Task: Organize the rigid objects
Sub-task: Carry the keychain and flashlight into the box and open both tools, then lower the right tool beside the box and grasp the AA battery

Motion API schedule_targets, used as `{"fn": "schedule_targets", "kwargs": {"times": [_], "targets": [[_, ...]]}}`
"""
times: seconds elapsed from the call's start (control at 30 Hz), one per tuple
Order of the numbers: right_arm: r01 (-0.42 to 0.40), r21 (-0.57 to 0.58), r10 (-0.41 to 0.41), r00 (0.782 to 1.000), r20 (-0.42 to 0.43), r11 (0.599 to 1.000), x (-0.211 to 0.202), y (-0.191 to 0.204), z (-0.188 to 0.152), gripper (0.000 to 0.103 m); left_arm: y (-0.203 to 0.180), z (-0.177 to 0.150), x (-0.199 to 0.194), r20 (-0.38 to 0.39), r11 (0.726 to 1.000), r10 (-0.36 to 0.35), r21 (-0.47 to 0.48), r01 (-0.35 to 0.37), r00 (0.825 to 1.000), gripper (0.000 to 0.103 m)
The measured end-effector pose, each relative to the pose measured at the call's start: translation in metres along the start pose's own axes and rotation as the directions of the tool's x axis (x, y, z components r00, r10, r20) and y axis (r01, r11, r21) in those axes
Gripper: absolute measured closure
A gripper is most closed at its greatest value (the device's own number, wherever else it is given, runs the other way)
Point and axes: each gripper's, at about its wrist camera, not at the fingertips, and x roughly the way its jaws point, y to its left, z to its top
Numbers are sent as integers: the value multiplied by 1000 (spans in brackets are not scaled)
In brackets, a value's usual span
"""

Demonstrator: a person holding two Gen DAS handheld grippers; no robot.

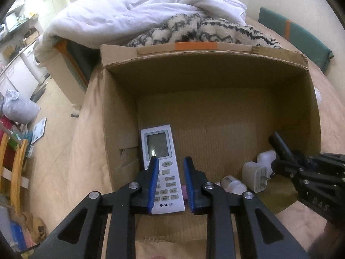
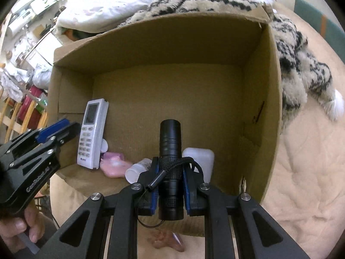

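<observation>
Flashlight between right gripper fingers

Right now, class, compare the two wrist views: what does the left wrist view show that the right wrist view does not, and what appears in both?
Left wrist only: the left tongs open over the remote, and a pronged white charger.

Right wrist only: the right tongs shut on the black flashlight, its lanyard, and a pink item.

Both: the cardboard box, remote and patterned blanket.
</observation>
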Motion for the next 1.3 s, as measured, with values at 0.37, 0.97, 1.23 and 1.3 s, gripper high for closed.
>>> {"fn": "schedule_targets", "kwargs": {"times": [0.37, 0.97, 1.23, 1.3], "targets": [[-126, 110, 121, 991, 51, 986, -28, -5, 3, 11, 1, -1, -20, 45, 1000, -6, 3, 5, 999, 29], [-98, 229, 63, 986, 156, 968, -80, -15, -17, 0, 18, -18, -75, -6, 1000, 0, -24, 0, 1000, 20], [-75, 278, 50, 994, 95, 958, -74, -10, -48, 0, 26, -43, -84, -7, 998, -20, -62, 20, 1000, 19], [-68, 298, 47, 996, 79, 952, -72, -10, -58, 0, 26, -49, -79, -15, 998, -13, -64, 12, 1000, 19]]}}
